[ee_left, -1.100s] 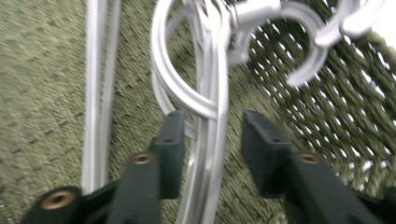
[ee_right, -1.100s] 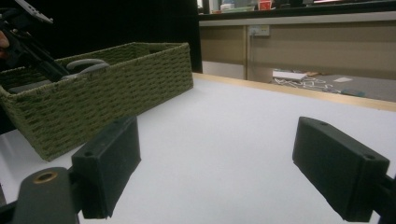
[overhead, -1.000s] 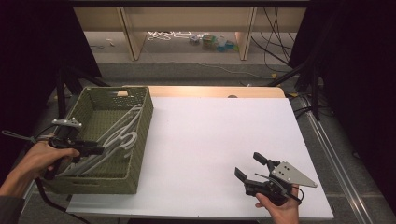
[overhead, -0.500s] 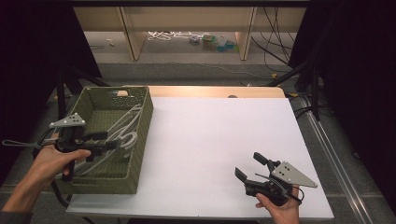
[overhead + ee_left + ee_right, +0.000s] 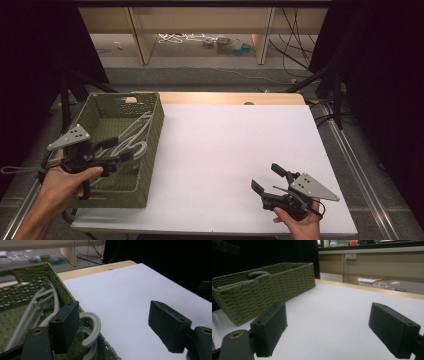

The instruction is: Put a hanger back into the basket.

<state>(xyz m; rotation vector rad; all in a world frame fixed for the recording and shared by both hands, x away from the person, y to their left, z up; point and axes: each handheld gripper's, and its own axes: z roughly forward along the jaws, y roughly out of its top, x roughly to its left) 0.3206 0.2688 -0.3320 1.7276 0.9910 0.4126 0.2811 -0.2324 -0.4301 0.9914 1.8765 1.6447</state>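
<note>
White cables [image 5: 131,141] lie coiled in the green woven basket [image 5: 150,165] at the left edge of the white surface [image 5: 225,150], one loop poking over the right wall. Left hand-held gripper [image 5: 122,149] hovers over the basket above the cables, jaws apart, gripping nothing. Right hand-held gripper [image 5: 267,179] rests low at the surface's near right, jaws apart, empty, well apart from the basket.

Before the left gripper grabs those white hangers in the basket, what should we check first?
1. Left gripper open: ok, jaws stand wide apart.
2. Left gripper over the basket: ok.
3. White hangers between the jaws: not ok, one curved end sits beside one jaw, none in the gap.
4. Hangers free to lift: cannot tell, they lie crossed over each other.
5. Right gripper out of the way: ok, open, low over the white table.
</note>
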